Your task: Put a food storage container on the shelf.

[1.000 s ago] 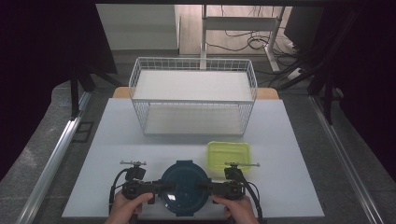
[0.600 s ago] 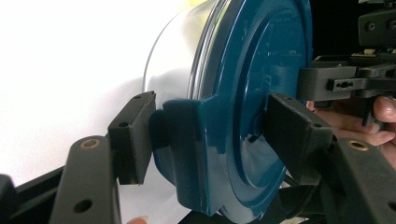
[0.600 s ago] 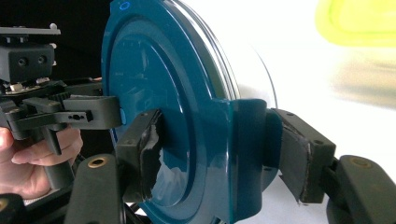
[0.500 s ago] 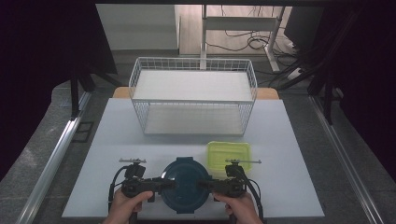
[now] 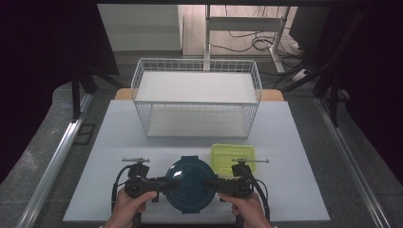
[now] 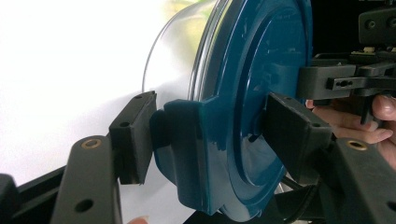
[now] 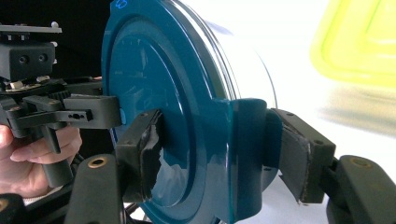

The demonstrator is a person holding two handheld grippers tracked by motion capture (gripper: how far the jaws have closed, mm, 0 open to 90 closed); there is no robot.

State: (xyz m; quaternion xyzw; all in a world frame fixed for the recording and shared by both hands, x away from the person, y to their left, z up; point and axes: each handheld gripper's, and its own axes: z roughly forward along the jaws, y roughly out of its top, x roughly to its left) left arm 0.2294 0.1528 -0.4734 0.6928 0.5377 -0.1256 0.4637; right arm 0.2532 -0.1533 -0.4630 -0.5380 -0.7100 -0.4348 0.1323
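- Both grippers grip the round container (image 5: 188, 184) by its dark teal lid's clips: left gripper (image 6: 210, 135), right gripper (image 7: 219, 149), jaws clamped across them.
- Next, probably a level two-handed lift toward the wire basket (image 5: 197, 102), avoiding the yellow-green lidded box (image 5: 233, 155).

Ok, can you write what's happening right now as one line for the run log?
left tongs: shut on round container's left latch tab | right tongs: shut on right latch tab | round container: blue lid on | yellow container: beside it | wire basket: behind

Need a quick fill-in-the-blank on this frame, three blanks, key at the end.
1. Both grippers clamp the latch tabs of the round container's ___ lid.
2. The yellow-green box lies nearest the ___ gripper.
3. Behind them stands a white wire ___.
The left gripper grips the opposite tab.
Missing words: blue; right; basket
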